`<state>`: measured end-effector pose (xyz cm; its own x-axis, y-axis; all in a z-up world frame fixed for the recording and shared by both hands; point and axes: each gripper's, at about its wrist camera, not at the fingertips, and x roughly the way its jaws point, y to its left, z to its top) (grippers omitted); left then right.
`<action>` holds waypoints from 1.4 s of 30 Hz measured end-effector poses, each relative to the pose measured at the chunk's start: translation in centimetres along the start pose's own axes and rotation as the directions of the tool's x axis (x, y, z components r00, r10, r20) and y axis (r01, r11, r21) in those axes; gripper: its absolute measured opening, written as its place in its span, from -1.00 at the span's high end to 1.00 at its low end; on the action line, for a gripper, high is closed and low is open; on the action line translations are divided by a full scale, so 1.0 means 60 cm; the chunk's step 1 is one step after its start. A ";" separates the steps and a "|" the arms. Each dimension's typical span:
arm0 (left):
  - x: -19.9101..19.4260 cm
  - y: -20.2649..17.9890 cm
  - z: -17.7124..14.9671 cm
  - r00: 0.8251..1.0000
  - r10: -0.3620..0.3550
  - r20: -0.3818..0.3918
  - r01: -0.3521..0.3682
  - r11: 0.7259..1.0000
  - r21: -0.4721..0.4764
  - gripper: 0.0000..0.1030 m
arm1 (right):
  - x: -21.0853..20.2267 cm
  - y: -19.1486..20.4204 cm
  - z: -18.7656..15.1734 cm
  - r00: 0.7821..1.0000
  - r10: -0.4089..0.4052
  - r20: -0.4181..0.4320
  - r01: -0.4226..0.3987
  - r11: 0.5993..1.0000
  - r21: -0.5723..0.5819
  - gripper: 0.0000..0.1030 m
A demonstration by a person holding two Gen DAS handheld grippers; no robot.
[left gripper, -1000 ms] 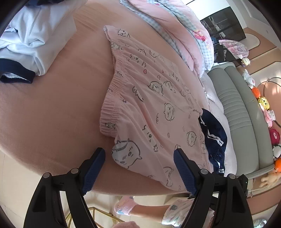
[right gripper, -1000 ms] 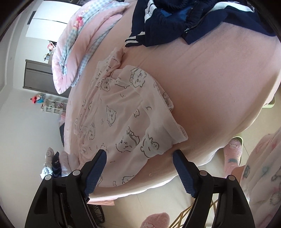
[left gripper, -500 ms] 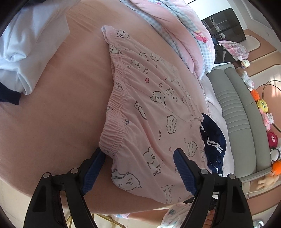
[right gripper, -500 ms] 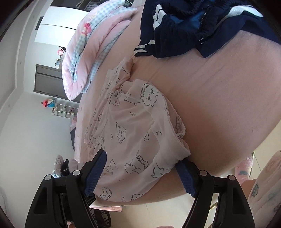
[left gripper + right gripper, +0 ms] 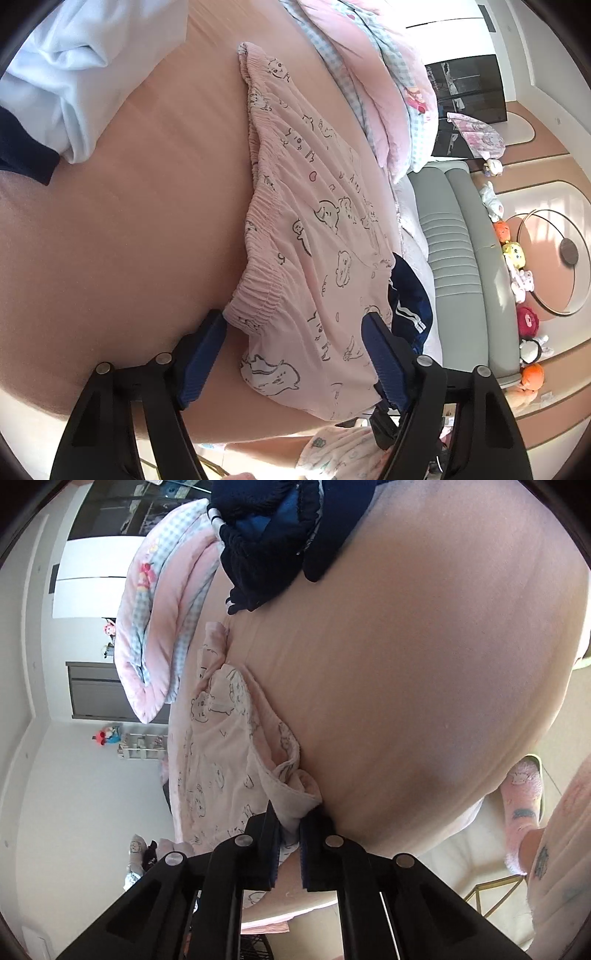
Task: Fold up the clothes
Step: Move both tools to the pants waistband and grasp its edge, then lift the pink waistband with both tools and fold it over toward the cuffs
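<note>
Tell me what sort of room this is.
Most likely a bedroom in a home. The pink pajama shorts lie on a pink-sheeted bed, a rolled quilt lies behind them, and plush toys line the grey padded headboard.

Two fisheye views, each looking forward along a handheld gripper's two fingers, close over a pink bed (image 5: 110, 240). The left wrist view faces along the bed toward a grey sofa (image 5: 458, 258) and a folded quilt (image 5: 388, 92), with pink printed shorts (image 5: 314, 240) just ahead. The right wrist view sits lower at the bed's edge, sharing the shorts (image 5: 221, 757), quilt (image 5: 162, 627) and a navy garment (image 5: 277, 535).
</note>
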<state>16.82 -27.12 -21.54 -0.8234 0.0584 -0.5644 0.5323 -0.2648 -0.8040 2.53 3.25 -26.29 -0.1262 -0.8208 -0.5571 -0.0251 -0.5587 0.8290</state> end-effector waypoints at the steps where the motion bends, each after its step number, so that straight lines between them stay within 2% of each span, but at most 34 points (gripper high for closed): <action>1: -0.001 0.001 -0.002 1.000 0.009 0.006 -0.009 1.000 -0.002 -0.20 | -0.001 0.000 0.000 1.000 0.000 -0.001 0.000 1.000 -0.001 0.94; 2: -0.004 0.007 -0.003 1.000 0.013 0.012 -0.013 1.000 -0.016 -0.12 | -0.002 -0.001 -0.001 1.000 0.001 -0.001 -0.001 1.000 -0.002 0.94; 4: -0.010 0.026 -0.004 1.000 0.017 0.024 -0.016 0.998 -0.058 0.32 | -0.003 -0.003 0.000 1.000 0.004 -0.004 -0.004 1.000 -0.003 0.94; 6: -0.014 0.050 -0.005 1.000 0.005 0.025 -0.002 0.993 -0.116 0.63 | -0.005 -0.003 0.001 1.000 0.001 -0.004 -0.001 1.000 -0.011 0.94; 9: -0.018 0.065 -0.003 0.999 -0.028 0.025 0.032 0.987 -0.156 0.65 | -0.005 0.000 0.001 1.000 -0.009 -0.002 0.009 0.999 -0.031 0.93; 13: -0.019 0.041 -0.003 0.998 0.062 0.029 -0.059 0.994 -0.092 0.65 | -0.004 0.012 0.002 0.999 -0.039 -0.008 0.038 0.997 -0.061 0.86; 17: -0.019 0.017 -0.004 0.988 0.154 0.032 -0.152 0.987 -0.049 0.65 | -0.001 0.041 0.002 0.991 -0.135 -0.002 0.133 0.977 -0.169 0.85; 19: -0.015 -0.002 -0.008 0.978 0.206 0.037 -0.206 0.979 -0.017 0.68 | -0.001 0.060 -0.001 0.979 -0.201 0.017 0.199 0.950 -0.239 0.85; 23: -0.019 -0.021 -0.014 0.966 0.254 0.057 -0.256 0.966 0.035 0.70 | 0.004 0.106 -0.016 0.941 -0.322 0.105 0.337 0.851 -0.402 0.85; 26: -0.022 -0.034 -0.019 0.956 0.283 0.073 -0.288 0.955 0.072 0.70 | 0.007 0.122 -0.023 0.925 -0.356 0.134 0.376 0.802 -0.464 0.84; 34: -0.032 -0.067 -0.031 0.926 0.357 0.121 -0.374 0.912 0.168 0.70 | -0.013 0.160 -0.024 0.935 -0.318 0.154 0.351 0.788 -0.505 0.84; 37: -0.034 -0.079 -0.034 0.915 0.379 0.135 -0.400 0.896 0.194 0.70 | -0.017 0.175 -0.023 0.926 -0.332 0.179 0.375 0.762 -0.527 0.84; 40: -0.034 -0.082 -0.033 0.915 0.384 0.124 -0.402 0.897 0.185 0.70 | -0.021 0.183 -0.025 0.911 -0.351 0.218 0.412 0.733 -0.541 0.84; 42: -0.040 -0.083 -0.034 0.916 0.382 0.119 -0.398 0.899 0.180 0.70 | -0.022 0.185 -0.025 0.907 -0.360 0.219 0.420 0.729 -0.540 0.85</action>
<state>16.54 -23.97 -16.60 -0.5746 -0.1626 -0.8021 0.7716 -0.4344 -0.4647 3.93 -2.04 -16.43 -0.3223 -0.5174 -0.7927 0.4644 -0.8161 0.3439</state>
